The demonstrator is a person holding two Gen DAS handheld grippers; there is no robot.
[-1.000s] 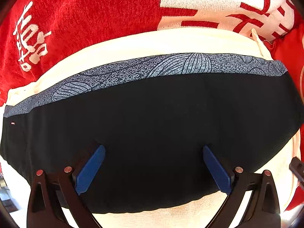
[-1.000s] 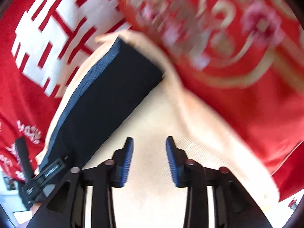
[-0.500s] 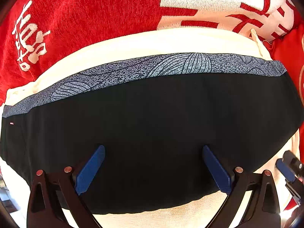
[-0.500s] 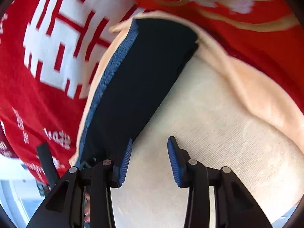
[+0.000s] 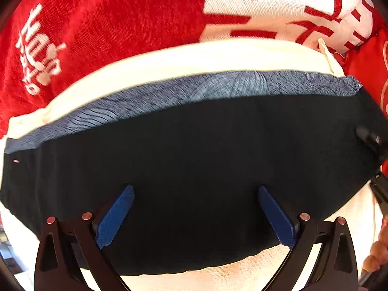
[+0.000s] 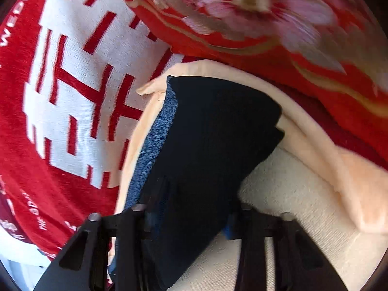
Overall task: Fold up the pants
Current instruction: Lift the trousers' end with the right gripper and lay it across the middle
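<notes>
The black pants [image 5: 194, 145] lie folded into a wide band on a cream towel [image 5: 184, 60], with the blue-grey patterned waistband [image 5: 218, 87] along the far edge. My left gripper [image 5: 196, 191] hovers open over the middle of the band, its blue pads [image 5: 116, 215] wide apart and nothing pinched. In the right wrist view the pants [image 6: 218, 133] run up and away from me. My right gripper [image 6: 189, 220] is at their near end, jaws closing with black fabric bunched between them and hiding most of the pads.
Red bedding with white characters [image 6: 72, 97] lies under the towel on the left. A red floral quilt [image 6: 266, 24] is piled beyond the towel [image 6: 303, 206]. A person's fingers [image 5: 377, 254] show at the lower right of the left wrist view.
My right gripper moved left and down from over the bare cream towel onto the end of the pants, rolled, and its jaws narrowed around the fabric. The left gripper stayed put.
</notes>
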